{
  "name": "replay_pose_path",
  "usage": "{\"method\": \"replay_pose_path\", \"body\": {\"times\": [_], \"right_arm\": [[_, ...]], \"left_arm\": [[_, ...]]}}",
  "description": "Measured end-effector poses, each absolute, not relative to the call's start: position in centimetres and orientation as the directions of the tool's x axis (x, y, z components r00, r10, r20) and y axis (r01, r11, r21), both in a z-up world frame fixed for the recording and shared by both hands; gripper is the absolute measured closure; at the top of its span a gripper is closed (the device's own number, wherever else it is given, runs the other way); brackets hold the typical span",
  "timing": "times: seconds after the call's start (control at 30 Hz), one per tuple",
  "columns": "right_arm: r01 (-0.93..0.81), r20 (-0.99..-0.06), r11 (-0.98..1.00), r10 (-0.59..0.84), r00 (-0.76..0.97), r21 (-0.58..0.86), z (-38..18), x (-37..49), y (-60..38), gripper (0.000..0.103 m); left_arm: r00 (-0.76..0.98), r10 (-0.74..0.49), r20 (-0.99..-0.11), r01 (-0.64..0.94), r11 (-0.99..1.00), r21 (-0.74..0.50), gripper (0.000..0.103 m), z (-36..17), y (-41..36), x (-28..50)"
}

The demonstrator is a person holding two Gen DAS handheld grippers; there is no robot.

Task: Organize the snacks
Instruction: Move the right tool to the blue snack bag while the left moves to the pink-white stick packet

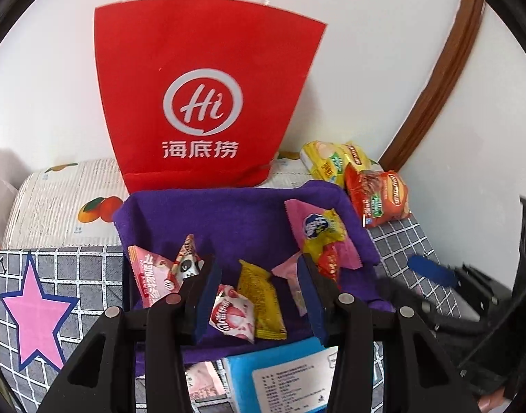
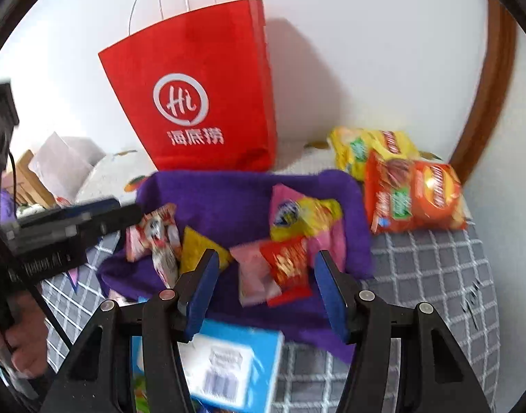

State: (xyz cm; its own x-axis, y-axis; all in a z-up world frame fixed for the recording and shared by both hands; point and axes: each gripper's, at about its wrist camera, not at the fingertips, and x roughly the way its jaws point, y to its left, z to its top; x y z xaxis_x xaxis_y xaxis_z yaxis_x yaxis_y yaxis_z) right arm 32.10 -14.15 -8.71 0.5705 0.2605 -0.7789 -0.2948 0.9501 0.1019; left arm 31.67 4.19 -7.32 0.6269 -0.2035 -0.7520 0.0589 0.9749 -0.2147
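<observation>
Right view motion-blurred: print on red packet and chip bags unreadable. Blue box cut by bottom edge in both views, partly behind gripper frame. Bag handles cut by top edge in left view. Pink packet half hidden behind left finger. Label text on box too small to read. Hand at left edge mostly out of frame.

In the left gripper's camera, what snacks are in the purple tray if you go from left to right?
Pink wafer pack → panda-face packet → pink-and-white candy pack → yellow packet → small red packet. All lie in the purple tray.
</observation>
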Motion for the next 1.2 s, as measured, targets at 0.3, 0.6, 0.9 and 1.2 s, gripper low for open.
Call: {"method": "replay_pose_path", "body": {"times": [0.3,0.6,0.9,1.2], "right_arm": [[-0.238,-0.781,0.966,0.227,0.582,0.103,-9.1,26.1,-17.7,0.046],[-0.202,-0.807,0.957,0.286,0.517,0.209,-14.2,20.4,-18.1,0.046],[-0.232,-0.817,0.955,0.28,0.504,0.185,-18.9,17.3,-15.1,0.046],[-0.18,-0.813,0.963,0.265,0.518,0.2,-21.8,18.0,-13.7,0.049]], "left_arm": [[0.625,-0.219,-0.75,0.113,0.975,-0.191,0.05,-6.2,2.2,28.4],[0.619,-0.185,-0.764,0.082,0.982,-0.172,0.05,-7.3,4.9,22.1],[0.601,-0.149,-0.785,0.009,0.984,-0.18,0.05,-9.8,8.4,16.2],[0.582,-0.128,-0.803,-0.038,0.982,-0.184,0.05,-11.5,10.5,13.9]]}}
